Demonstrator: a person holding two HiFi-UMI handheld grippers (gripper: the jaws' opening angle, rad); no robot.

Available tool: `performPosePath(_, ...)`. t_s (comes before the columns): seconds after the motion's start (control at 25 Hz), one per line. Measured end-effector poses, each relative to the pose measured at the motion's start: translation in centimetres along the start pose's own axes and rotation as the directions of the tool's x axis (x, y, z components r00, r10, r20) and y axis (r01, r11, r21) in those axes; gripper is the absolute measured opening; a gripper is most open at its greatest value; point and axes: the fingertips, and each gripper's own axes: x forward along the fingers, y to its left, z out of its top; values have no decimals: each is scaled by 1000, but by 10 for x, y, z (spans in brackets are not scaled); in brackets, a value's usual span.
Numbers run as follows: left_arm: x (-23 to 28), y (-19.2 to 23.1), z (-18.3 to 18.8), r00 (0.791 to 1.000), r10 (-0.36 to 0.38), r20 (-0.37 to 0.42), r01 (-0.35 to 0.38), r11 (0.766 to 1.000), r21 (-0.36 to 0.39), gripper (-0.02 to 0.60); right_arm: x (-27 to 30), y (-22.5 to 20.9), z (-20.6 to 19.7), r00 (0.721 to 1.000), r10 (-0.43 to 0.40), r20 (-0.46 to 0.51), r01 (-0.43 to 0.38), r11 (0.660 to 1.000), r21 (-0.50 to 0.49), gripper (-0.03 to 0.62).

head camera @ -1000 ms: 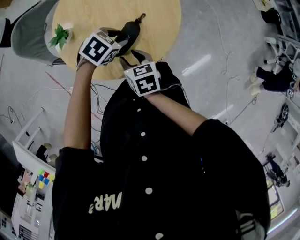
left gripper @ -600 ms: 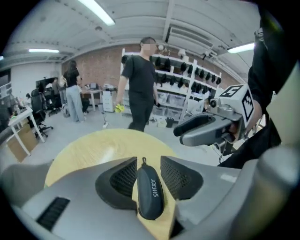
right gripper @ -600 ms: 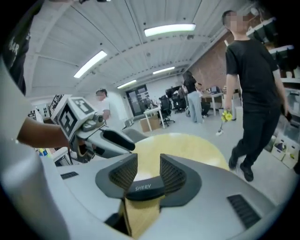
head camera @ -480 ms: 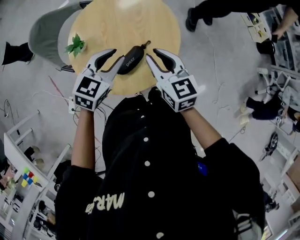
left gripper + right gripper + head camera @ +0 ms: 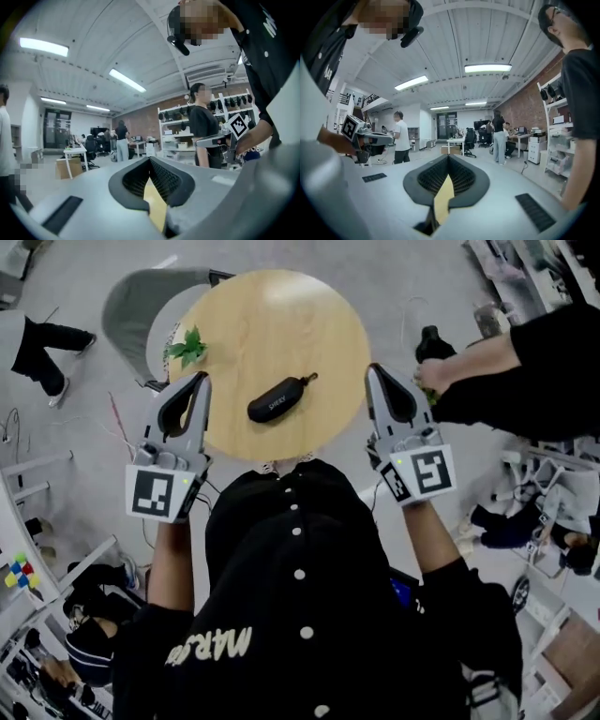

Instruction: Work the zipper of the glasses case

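The black glasses case (image 5: pixel 277 401) lies alone on the round wooden table (image 5: pixel 281 315), its zipper pull (image 5: pixel 311 379) sticking out at its far right end. My left gripper (image 5: pixel 199 382) is held up at the table's left edge, well apart from the case. My right gripper (image 5: pixel 374 373) is raised at the table's right edge, equally clear of it. Both have just closed their jaws, and nothing is between them. The left gripper view has its shut tips (image 5: pixel 150 160) pointing level across the room, and the right gripper view shows its shut tips (image 5: pixel 449 158) the same way.
A small green plant (image 5: pixel 187 346) stands on the table's left side, with a grey chair (image 5: pixel 141 306) beyond it. Another person's arm (image 5: pixel 487 362) reaches in at the right. Shelves (image 5: pixel 19 549) stand at the lower left. Several people and desks fill the room.
Both grippers have left the case, risen and swung apart to the table's two sides. Their jaws went from wide open to shut. The case stays on the table.
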Motion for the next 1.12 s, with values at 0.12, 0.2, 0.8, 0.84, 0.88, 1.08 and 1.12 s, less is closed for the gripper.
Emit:
performPosePath(0.12,-23,15,29,991,93,96,-96,995,22,3,-5,-12,27,998,-30,55,31,999,-27,2)
performPosePath(0.2,-37,22,45,978,150,143,-156,987,35,3,-9,-21,45,994,-44,101,46,999,-19,1)
performPosePath(0.8,-96,49,99,881,401,251,-410,912,-16,3,-42,-46,105,965,-63,254,88,992,-90,0)
performPosePath(0.84,-98,49,100,877,408,253,-418,908,-17,3,-42,-47,105,965,-62,254,89,992,-94,0)
performPosePath(0.88,-99,49,100,875,412,256,-422,907,-19,3,-43,-47,105,965,-63,254,90,991,-95,0)
performPosePath(1.08,-99,44,100,878,399,263,-414,911,-1,3,-44,-49,99,966,-88,244,111,990,-82,0)
performPosePath(1.12,-98,44,99,880,399,257,-415,910,8,3,-43,-48,99,966,-90,242,114,990,-86,0)
